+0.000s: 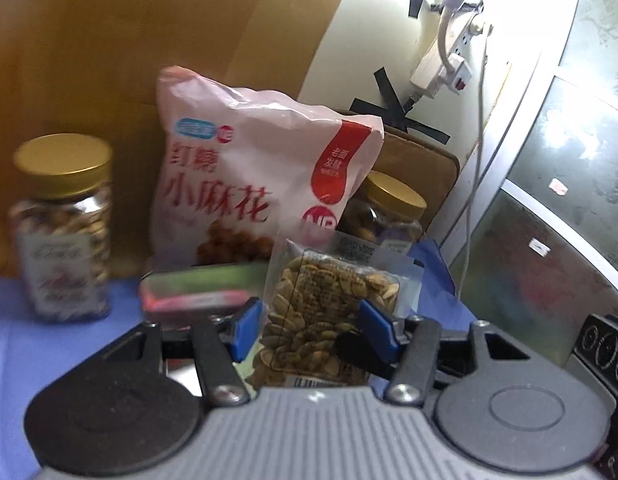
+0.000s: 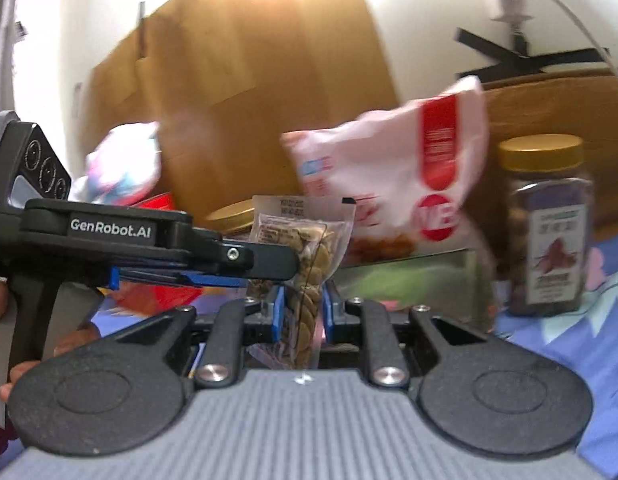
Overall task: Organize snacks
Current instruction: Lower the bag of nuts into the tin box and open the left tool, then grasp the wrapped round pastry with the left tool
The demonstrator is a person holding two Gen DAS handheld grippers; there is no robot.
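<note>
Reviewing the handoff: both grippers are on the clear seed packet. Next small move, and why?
Probably carry the seed packet toward the bare blue cloth near the gold-lidded jar. Both the left gripper and the right gripper pinch it, held up in front of the pink snack bag, so it is not yet placed.

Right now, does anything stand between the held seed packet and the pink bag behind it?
Yes. A flat green and red box lies between the seed packet and the pink bag, directly in front of the bag.
</note>
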